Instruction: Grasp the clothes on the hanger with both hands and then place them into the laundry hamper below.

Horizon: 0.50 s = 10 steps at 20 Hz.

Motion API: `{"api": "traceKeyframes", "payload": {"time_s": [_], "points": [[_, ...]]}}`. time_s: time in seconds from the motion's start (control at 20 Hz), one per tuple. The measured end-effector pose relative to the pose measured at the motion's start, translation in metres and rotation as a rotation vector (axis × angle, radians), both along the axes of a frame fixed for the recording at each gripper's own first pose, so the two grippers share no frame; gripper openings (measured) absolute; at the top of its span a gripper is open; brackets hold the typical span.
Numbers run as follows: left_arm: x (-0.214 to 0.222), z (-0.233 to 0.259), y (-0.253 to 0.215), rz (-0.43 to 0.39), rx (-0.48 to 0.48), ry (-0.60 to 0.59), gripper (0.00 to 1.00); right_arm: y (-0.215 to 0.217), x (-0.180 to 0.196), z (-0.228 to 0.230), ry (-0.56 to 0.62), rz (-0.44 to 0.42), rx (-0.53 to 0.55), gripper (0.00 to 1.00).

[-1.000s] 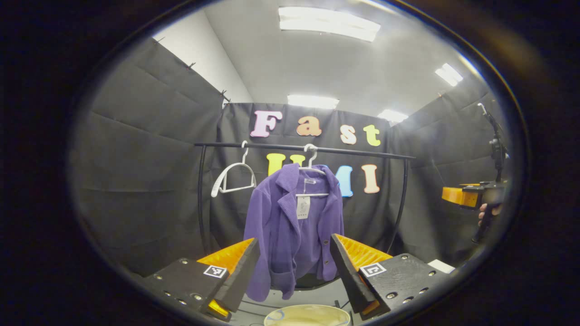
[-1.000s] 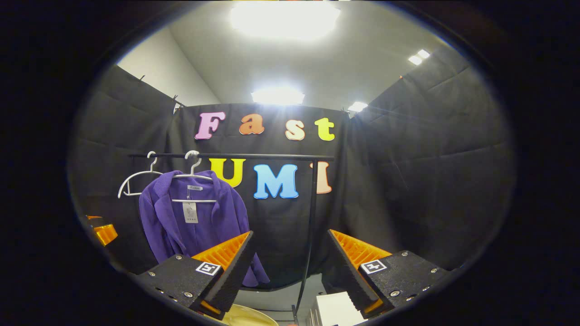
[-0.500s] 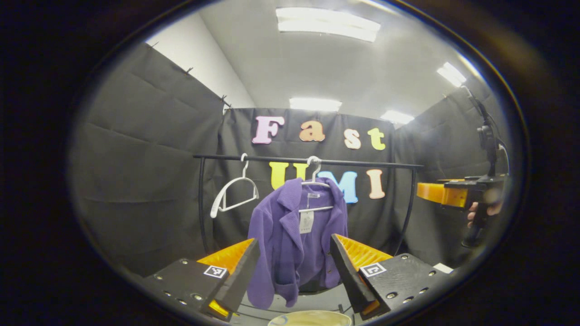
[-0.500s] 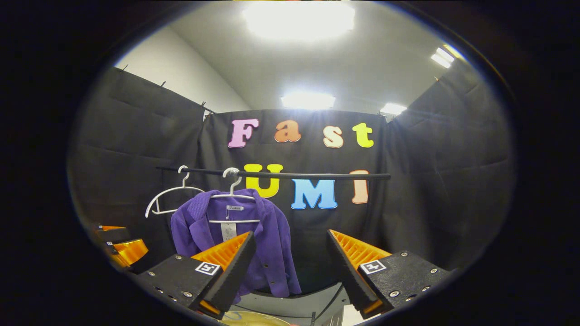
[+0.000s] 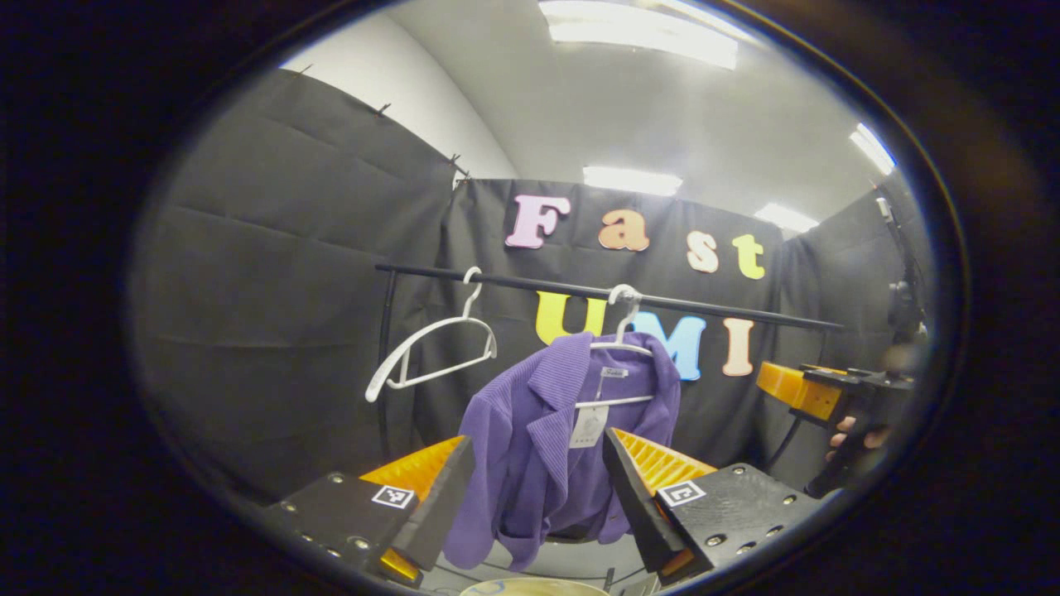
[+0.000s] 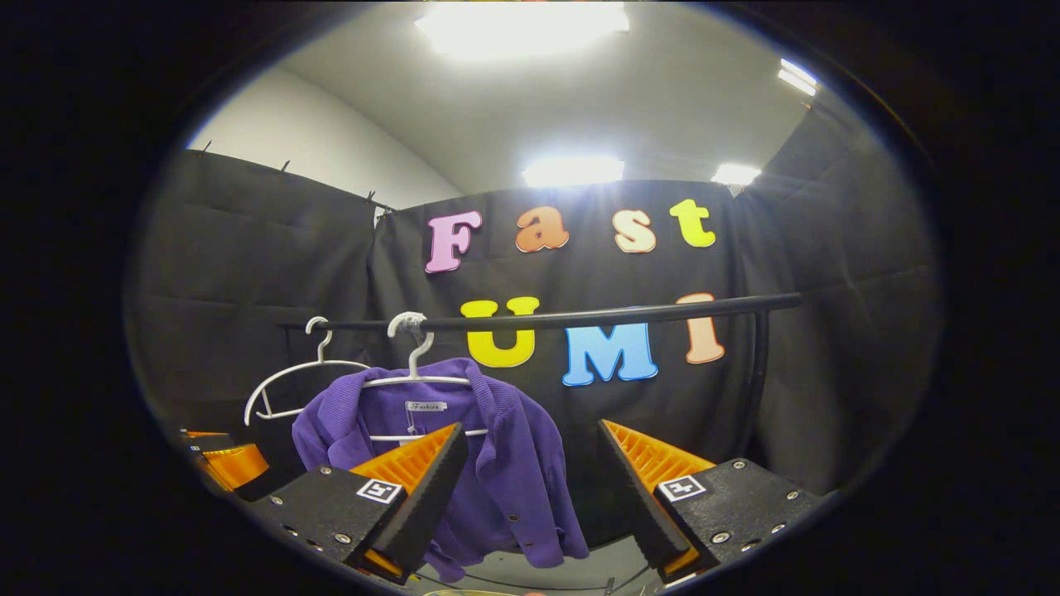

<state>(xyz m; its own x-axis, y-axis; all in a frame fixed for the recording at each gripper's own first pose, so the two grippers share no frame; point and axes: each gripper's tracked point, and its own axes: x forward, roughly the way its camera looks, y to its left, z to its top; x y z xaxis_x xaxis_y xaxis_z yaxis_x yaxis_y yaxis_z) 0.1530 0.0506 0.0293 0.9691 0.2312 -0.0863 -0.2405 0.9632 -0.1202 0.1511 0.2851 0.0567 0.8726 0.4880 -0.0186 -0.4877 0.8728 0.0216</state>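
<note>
My left tool (image 5: pixel 538 488) is released, fingers spread wide, nothing between them. My right tool (image 6: pixel 530 488) is spread the same way and grips nothing. Beyond both hangs the purple jacket (image 5: pixel 555 447), on a white hanger (image 5: pixel 617 343) hooked over the black rail (image 5: pixel 596 291). In the right gripper view the jacket (image 6: pixel 497 463) sits toward 9 o'clock. An empty white hanger (image 5: pixel 431 356) hangs on the rail at the jacket's 9 o'clock. A pale hamper rim (image 5: pixel 534 588) shows at 6 o'clock.

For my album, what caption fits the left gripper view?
Open left gripper faces a purple jacket hanging on a white hanger, an empty hanger beside it.
</note>
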Motion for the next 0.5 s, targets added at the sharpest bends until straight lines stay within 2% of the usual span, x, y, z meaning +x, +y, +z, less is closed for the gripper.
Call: {"api": "traceKeyframes", "payload": {"time_s": [0.05,0.1,0.35,0.5], "points": [[0.013,-0.001,-0.001,0.011,-0.01,-0.004,0.95,0.007,0.006,-0.006,0.015,0.023,-0.003,0.96],[0.026,-0.002,-0.003,0.021,-0.019,-0.007,0.9,0.013,0.017,-0.013,0.029,0.042,-0.005,0.96],[0.082,-0.028,-0.007,0.091,-0.039,0.035,0.9,0.054,0.067,-0.053,0.136,0.172,-0.017,0.96],[0.106,-0.045,-0.003,0.161,-0.022,0.08,0.9,0.076,0.089,-0.074,0.17,0.232,-0.037,0.96]]}}
